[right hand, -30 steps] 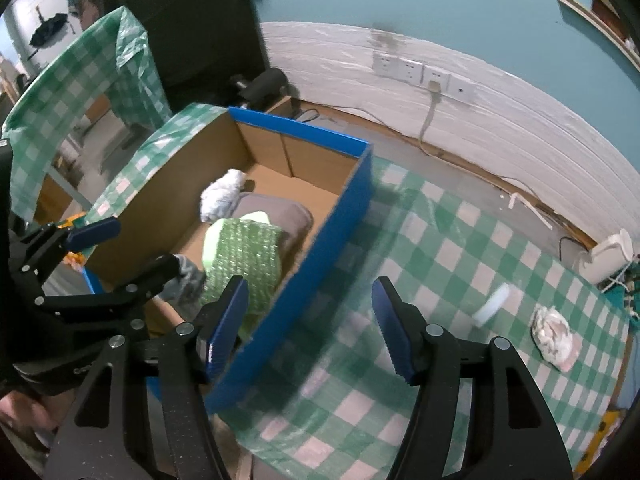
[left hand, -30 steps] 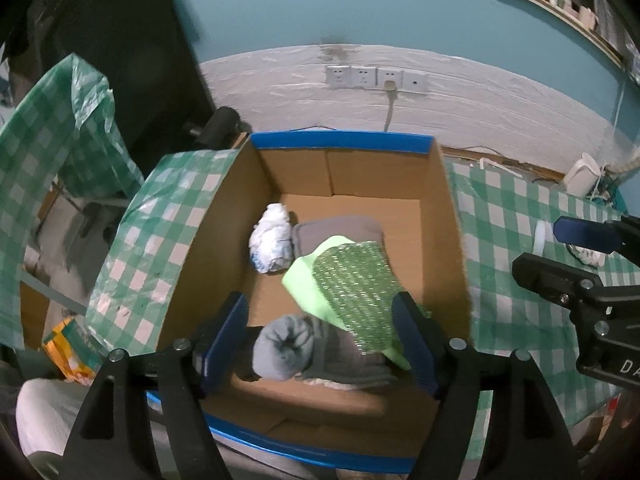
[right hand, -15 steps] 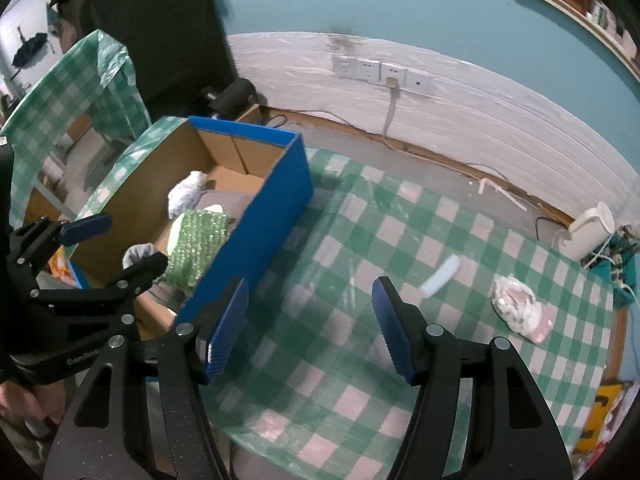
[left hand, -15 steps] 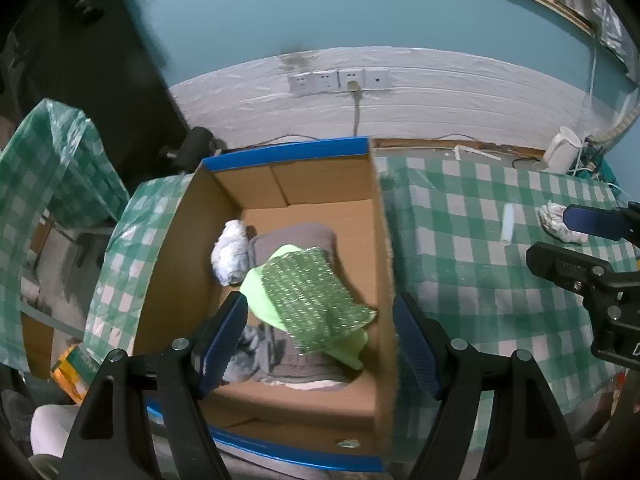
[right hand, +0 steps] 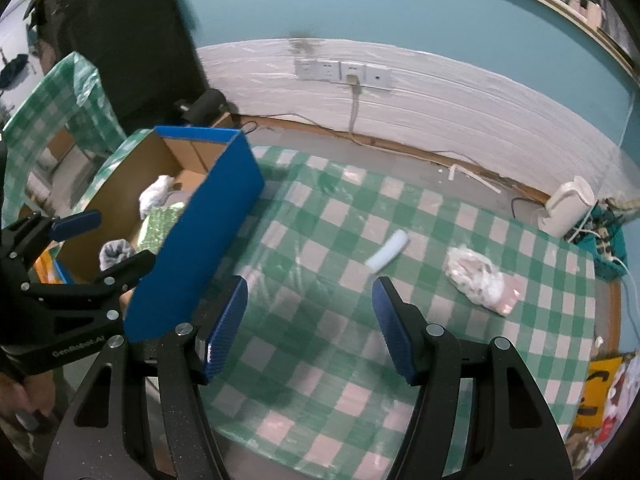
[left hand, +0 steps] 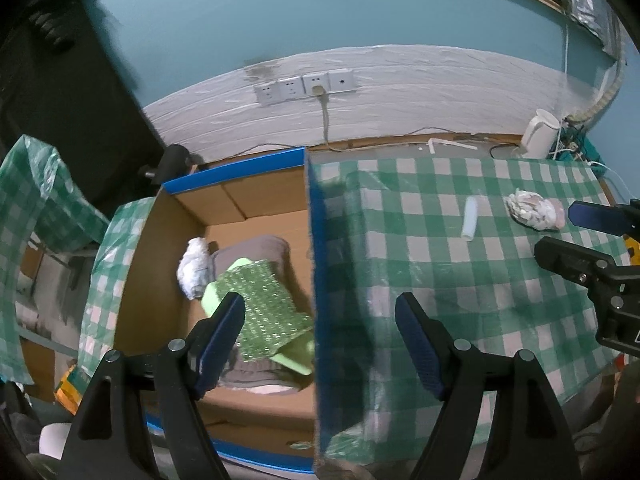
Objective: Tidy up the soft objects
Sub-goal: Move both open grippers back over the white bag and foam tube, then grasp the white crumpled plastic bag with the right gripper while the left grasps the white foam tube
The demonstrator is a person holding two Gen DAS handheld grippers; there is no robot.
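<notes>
A cardboard box (left hand: 256,204) with blue outer walls (right hand: 200,248) stands at the left end of the checked table. Inside lie a green sequinned cloth (left hand: 264,312), a white bundle (left hand: 194,268), grey fabric (left hand: 256,252) and a grey sock (right hand: 116,252). On the cloth at the right lie a pale blue roll (right hand: 388,256) and a crumpled white-and-pink bundle (right hand: 478,280). My left gripper (left hand: 320,328) hangs over the box's right wall, jaws opening, nothing between them. My right gripper (right hand: 310,312) hovers open over the bare checked cloth, short of the roll.
A green-and-white checked cloth (right hand: 360,344) covers the table. A white kettle (right hand: 566,208) and cables sit at the far right corner. Wall sockets (left hand: 304,86) with a plugged cord are behind. A yellow packet (right hand: 596,392) lies at the right edge.
Both grippers have swung to the right, away from the box interior toward the open tabletop. The roll and the white-and-pink bundle have come into fuller view. The left jaws stand slightly wider.
</notes>
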